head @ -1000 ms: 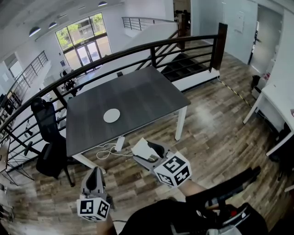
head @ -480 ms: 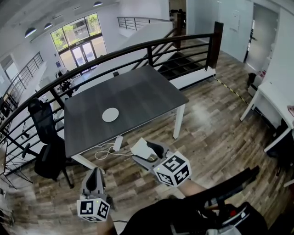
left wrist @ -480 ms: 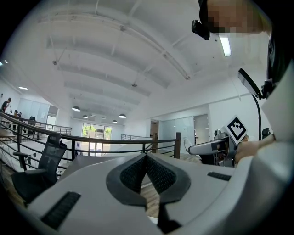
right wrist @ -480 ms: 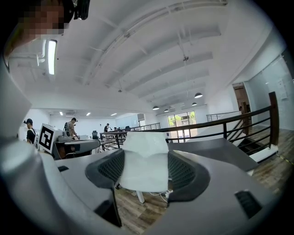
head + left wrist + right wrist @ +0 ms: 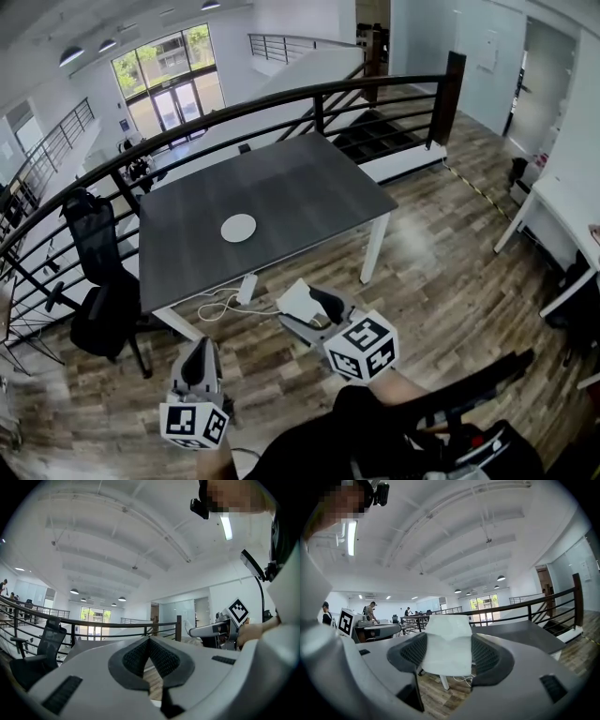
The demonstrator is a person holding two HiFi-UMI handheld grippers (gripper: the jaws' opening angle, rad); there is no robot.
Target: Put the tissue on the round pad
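The round white pad [image 5: 238,227] lies on the dark grey table [image 5: 309,192], left of its middle. A folded white tissue [image 5: 298,302] [image 5: 447,644] sits between the pads of my right gripper [image 5: 306,312] [image 5: 447,651], which is shut on it in the air short of the table's near edge. In the right gripper view the tissue stands up past the fingertips, with the tabletop beyond. My left gripper [image 5: 196,364] [image 5: 149,641] hangs lower left over the wooden floor, its pads touching with nothing between them.
A black office chair [image 5: 101,281] stands at the table's left end. A white power strip with cable [image 5: 246,289] hangs off the near table edge. A dark railing [image 5: 281,98] runs behind the table. A white desk [image 5: 562,211] stands far right.
The head view has shifted slightly, so the table sits a little further right. Both grippers keep nearly the same places, and the tissue stays in the right one.
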